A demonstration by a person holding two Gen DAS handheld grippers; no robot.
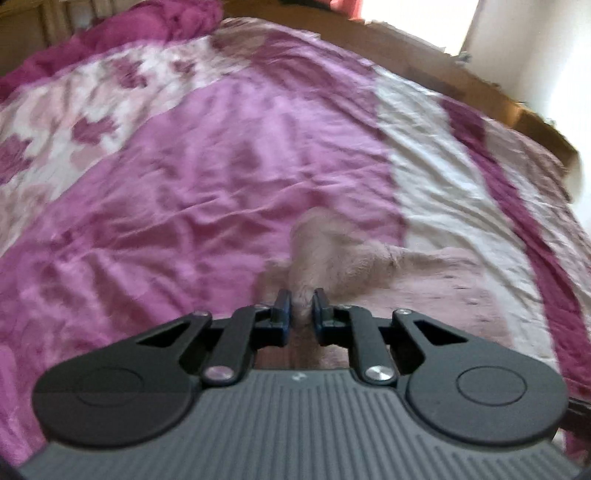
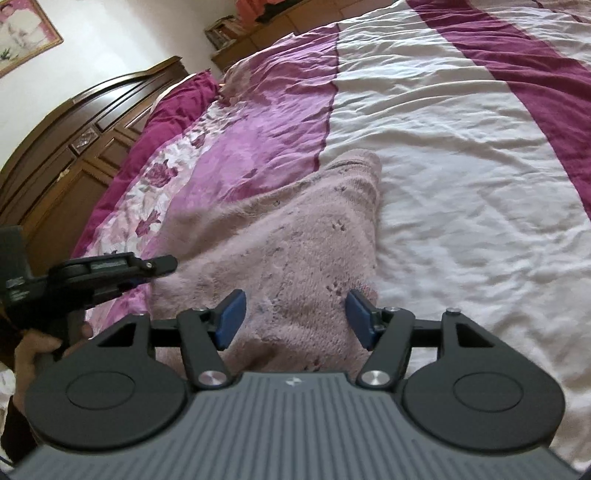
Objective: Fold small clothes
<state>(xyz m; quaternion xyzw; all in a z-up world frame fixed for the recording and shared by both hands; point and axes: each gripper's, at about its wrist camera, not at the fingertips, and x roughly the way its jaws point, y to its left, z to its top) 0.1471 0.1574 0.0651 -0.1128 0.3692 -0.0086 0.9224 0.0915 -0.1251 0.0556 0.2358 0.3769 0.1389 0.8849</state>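
A pale pink knitted garment [image 2: 288, 240] lies spread on the bed, partly on the magenta band and partly on the white band of the cover. In the left wrist view a bunched fold of that garment [image 1: 369, 266] rises between the blue pads, and my left gripper [image 1: 302, 308] is shut on it at the garment's left edge. From the right wrist view that left gripper [image 2: 162, 264] reaches in from the left, held by a hand [image 2: 37, 350]. My right gripper [image 2: 295, 299] hovers open over the garment's near part, its pads apart and pressing on nothing.
The bedspread [image 2: 461, 166] has white, pink and dark magenta bands and is wrinkled. A dark wooden headboard [image 2: 74, 147] stands at the left, with a framed picture [image 2: 22, 33] on the wall above. A wooden bed frame [image 1: 480, 85] borders the far side.
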